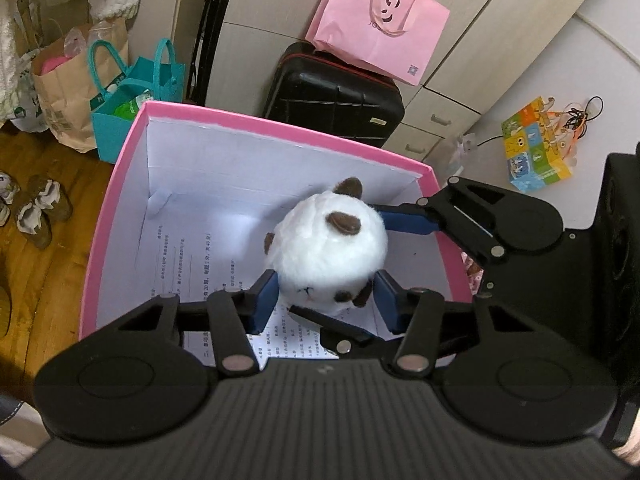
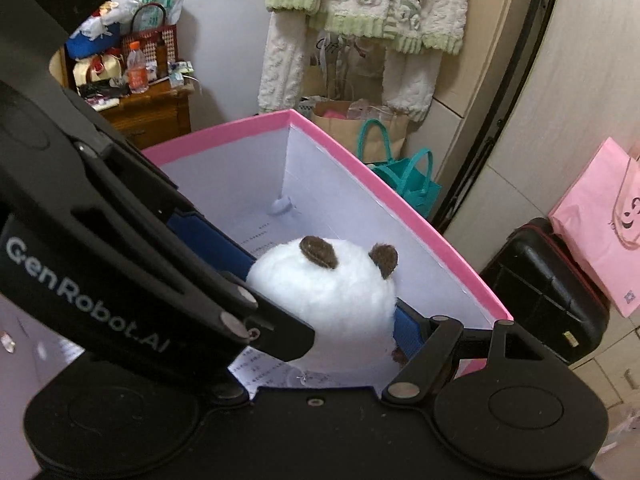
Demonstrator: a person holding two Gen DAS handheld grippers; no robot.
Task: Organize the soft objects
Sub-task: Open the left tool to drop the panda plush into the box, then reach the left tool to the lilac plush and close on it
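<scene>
White plush panda [image 1: 328,252] sits between the left gripper [image 1: 326,300] pads, both blue pads touching its fuzzy sides — looks pinched, lightly; right gripper [image 2: 320,312] also straddles it, near pad pressed to one flank, far pad hidden behind the other gripper, so closed-on-it or not I cannot tell; likely two-sided hold to steady a squashy toy while lowering; pink box [image 1: 120,184] below the fingers holds only printed paper sheets [image 1: 280,344] lining its floor — panda inside its walls
</scene>
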